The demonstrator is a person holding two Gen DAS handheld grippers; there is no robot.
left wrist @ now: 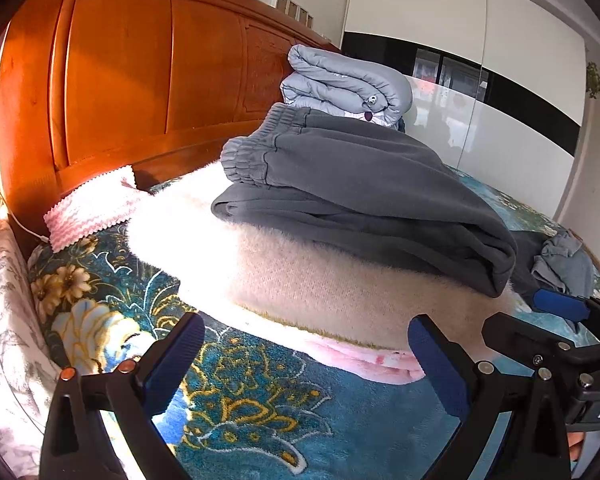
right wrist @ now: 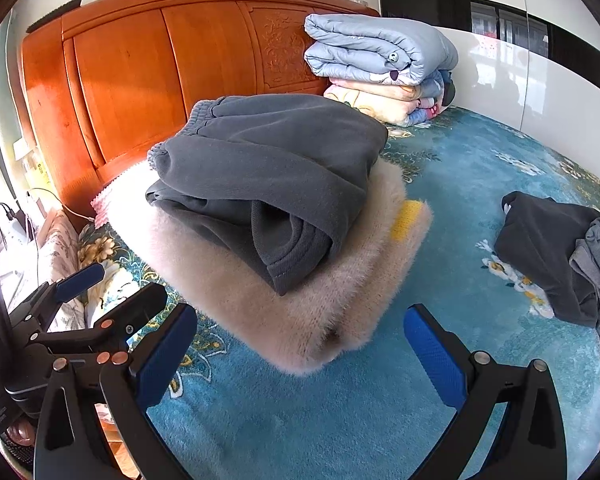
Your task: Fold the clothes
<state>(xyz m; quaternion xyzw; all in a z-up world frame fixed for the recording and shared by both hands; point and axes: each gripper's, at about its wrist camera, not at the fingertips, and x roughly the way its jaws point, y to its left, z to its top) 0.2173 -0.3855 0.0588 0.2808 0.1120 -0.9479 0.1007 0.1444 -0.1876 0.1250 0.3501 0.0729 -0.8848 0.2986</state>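
Folded dark grey sweatpants (left wrist: 364,196) lie on top of a folded fluffy cream garment (left wrist: 300,280) on the bed; the stack also shows in the right wrist view, pants (right wrist: 276,172) over cream garment (right wrist: 300,312). My left gripper (left wrist: 300,364) is open and empty, just in front of the cream garment's near edge. My right gripper (right wrist: 300,356) is open and empty, just in front of the stack's near corner. A heap of unfolded dark and grey clothes (right wrist: 560,256) lies to the right on the bed, also in the left wrist view (left wrist: 556,264).
The bed has a teal floral blanket (right wrist: 440,360). An orange wooden headboard (right wrist: 148,68) stands behind. Folded quilts (right wrist: 380,52) are stacked at the headboard's right. A pink-white zigzag cloth (left wrist: 92,208) lies left of the stack. White wardrobe doors (left wrist: 520,80) stand on the right.
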